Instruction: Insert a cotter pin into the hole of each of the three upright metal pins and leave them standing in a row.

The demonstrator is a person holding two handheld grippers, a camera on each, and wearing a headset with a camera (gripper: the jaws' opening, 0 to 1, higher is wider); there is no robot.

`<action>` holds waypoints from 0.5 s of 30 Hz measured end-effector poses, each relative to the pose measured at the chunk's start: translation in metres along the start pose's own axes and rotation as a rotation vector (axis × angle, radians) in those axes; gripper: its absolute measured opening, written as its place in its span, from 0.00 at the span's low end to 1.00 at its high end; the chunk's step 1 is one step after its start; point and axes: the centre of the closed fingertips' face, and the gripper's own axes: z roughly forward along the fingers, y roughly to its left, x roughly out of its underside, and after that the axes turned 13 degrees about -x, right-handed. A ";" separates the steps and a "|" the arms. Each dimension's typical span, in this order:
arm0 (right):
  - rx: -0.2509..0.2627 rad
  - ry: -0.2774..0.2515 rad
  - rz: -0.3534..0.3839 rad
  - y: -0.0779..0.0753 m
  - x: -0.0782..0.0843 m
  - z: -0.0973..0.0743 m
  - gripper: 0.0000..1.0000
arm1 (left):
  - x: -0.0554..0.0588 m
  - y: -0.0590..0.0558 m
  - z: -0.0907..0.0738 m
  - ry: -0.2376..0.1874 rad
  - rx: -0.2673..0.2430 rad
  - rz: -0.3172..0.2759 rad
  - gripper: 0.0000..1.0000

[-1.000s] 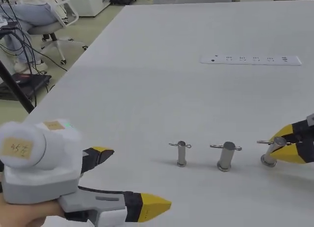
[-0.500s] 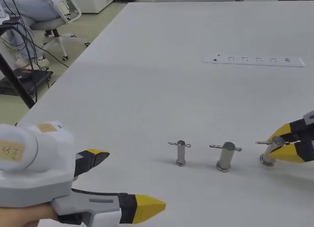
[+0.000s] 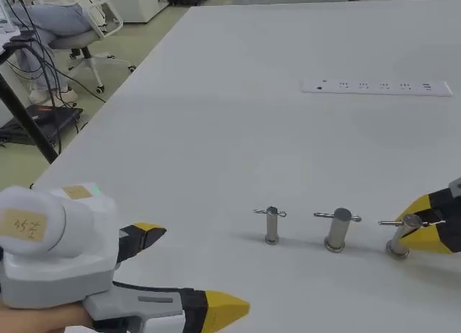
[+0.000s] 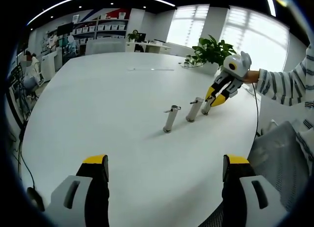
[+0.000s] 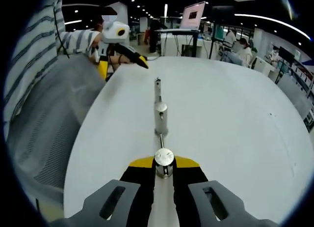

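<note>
The right gripper (image 5: 164,163) jaws pinch the top of the end pin (image 3: 401,238), which leans a little. It is a short, shiny grey metal post. A thin wire cotter pin (image 3: 389,223) lies flat through its top and points along the row. The middle pin (image 3: 336,232) and last pin (image 3: 271,226) look the same and stand straight up on the white table (image 3: 238,131). The left gripper (image 3: 194,268) jaws are spread wide, holding nothing, well apart from the row.

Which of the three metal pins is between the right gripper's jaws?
The right-end pin: the right gripper is shut on it, while the middle pin and left-end pin stand free.
</note>
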 end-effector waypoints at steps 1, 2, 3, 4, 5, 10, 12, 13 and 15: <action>0.002 -0.002 0.002 0.001 0.001 0.000 0.13 | 0.000 0.000 0.000 0.000 0.001 -0.001 0.97; 0.002 -0.004 0.004 0.001 0.000 0.000 0.13 | 0.000 -0.001 -0.001 0.000 0.001 -0.002 0.97; 0.006 -0.004 0.007 0.001 0.001 0.000 0.13 | 0.001 -0.001 -0.001 0.001 0.000 -0.002 0.97; 0.009 -0.004 0.007 0.001 0.001 -0.001 0.13 | 0.001 -0.001 -0.001 0.001 0.000 -0.001 0.97; 0.012 -0.005 0.009 0.001 0.001 -0.001 0.13 | 0.001 -0.001 -0.002 0.002 0.001 0.001 0.97; 0.030 -0.026 0.022 0.001 0.002 -0.002 0.13 | 0.000 -0.004 -0.004 -0.018 0.006 0.028 0.96; 0.037 -0.029 0.029 0.001 0.002 -0.002 0.13 | -0.001 -0.004 -0.004 -0.016 0.010 0.020 0.96; 0.039 -0.029 0.032 0.001 0.002 -0.002 0.13 | 0.000 -0.004 -0.004 -0.017 0.011 0.021 0.96; 0.042 -0.029 0.032 0.002 0.003 -0.002 0.13 | 0.000 -0.005 -0.005 -0.012 0.016 0.020 0.96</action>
